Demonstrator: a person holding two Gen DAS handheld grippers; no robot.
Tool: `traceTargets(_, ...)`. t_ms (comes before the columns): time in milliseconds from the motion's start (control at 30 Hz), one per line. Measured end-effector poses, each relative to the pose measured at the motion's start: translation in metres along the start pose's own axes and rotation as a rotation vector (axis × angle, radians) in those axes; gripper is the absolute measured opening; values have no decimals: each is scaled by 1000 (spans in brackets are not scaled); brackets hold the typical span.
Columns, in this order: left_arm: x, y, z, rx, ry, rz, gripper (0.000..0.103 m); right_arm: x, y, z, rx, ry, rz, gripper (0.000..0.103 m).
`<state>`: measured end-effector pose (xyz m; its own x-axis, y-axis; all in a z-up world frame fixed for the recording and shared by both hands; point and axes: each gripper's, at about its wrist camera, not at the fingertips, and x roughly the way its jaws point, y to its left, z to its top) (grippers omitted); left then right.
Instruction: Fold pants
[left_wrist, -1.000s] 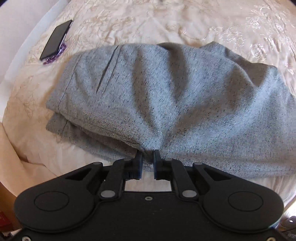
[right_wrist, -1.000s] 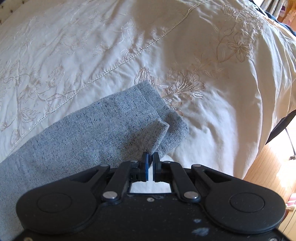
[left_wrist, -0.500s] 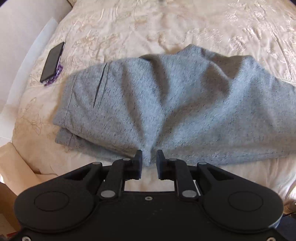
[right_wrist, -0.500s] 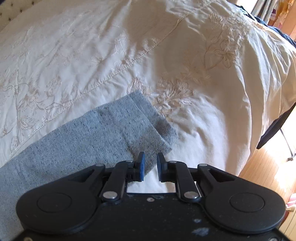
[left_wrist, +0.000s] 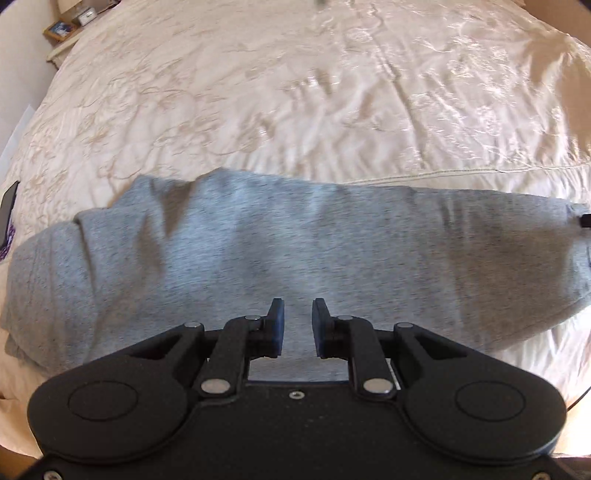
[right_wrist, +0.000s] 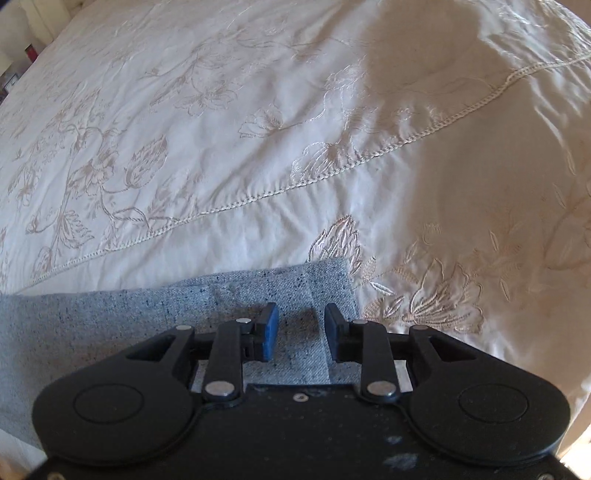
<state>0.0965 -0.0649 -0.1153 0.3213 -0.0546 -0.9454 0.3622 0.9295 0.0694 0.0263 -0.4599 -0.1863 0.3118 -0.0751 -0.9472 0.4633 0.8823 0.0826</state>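
Grey pants (left_wrist: 295, 251) lie flat across the bed (left_wrist: 295, 92); left hand-held gripper (left_wrist: 297, 326) and right hand-held gripper (right_wrist: 297, 332) hover above — both agape, holding nothing.

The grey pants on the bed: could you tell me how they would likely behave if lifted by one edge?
The grey pants look soft and wrinkled, so they would probably drape and sag. Their knit texture suggests grip, not slipperiness. Lying in layers on the bedspread, the fold could slip open.

Pants (left_wrist: 295, 251): grey flecked knit cloth, matt, soft. Bedspread (right_wrist: 258, 110): cream cloth, slight sheen, raised embroidery. Left gripper (left_wrist: 297, 326) and right gripper (right_wrist: 298, 330): matt black plastic, metal pins.
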Motion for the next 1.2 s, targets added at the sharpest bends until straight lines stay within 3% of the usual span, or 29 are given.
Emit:
traceTargets(167, -7, -40, 6, 31, -20, -1, 26, 19, -17, 7, -19, 49, 141, 32)
traceTargets(233, -6, -49, 8, 38, -17, 11, 26, 18, -20, 7, 0, 49, 188, 2)
traceTargets(300, -6, -55, 11, 34, -12, 15, 26, 11, -15, 7, -52, 38, 135, 3)
traceTargets(400, -4, -61, 14, 26, -2, 7, 26, 0, -9, 9, -146, -40, -41, 2)
traceTargets(467, -1, -66, 15, 35, 11, 14, 26, 10, -26, 14, -45, -15, 10, 4)
traceTargets(533, 0, -70, 15, 41, 13, 23, 26, 14, -36, 17, -13, -11, 65, 14)
traceTargets(567, -1, -70, 15, 42, 13, 24, 26, 8, -42, 17, -3, -37, 53, 26)
traceTargets(667, 2, -68, 14, 29, 18, 36, 26, -19, -65, 12, 39, -70, 93, 28)
traceTargets(800, 17, -60, 14, -13, 65, 38, 26, -44, -66, -16, -11, -8, 214, 27)
traceTargets(867, 22, -54, 12, -33, 80, 40, 26, -34, -48, -35, -122, 57, 151, 25)
traceTargets(933, 24, -48, 11, -35, 90, 52, 26, -12, -39, -59, -218, 144, -5, 26)
traceTargets(967, 23, -43, 11, -31, 84, 68, 29, -10, -41, -65, -211, 145, -11, 24)
traceTargets(1100, 21, -12, 10, -56, 38, 147, 30, -36, -48, -65, -49, 45, 7, 25)
traceTargets(1200, 30, 24, 6, -138, 19, 214, 30, -65, -34, -58, -54, -74, 4, 26)
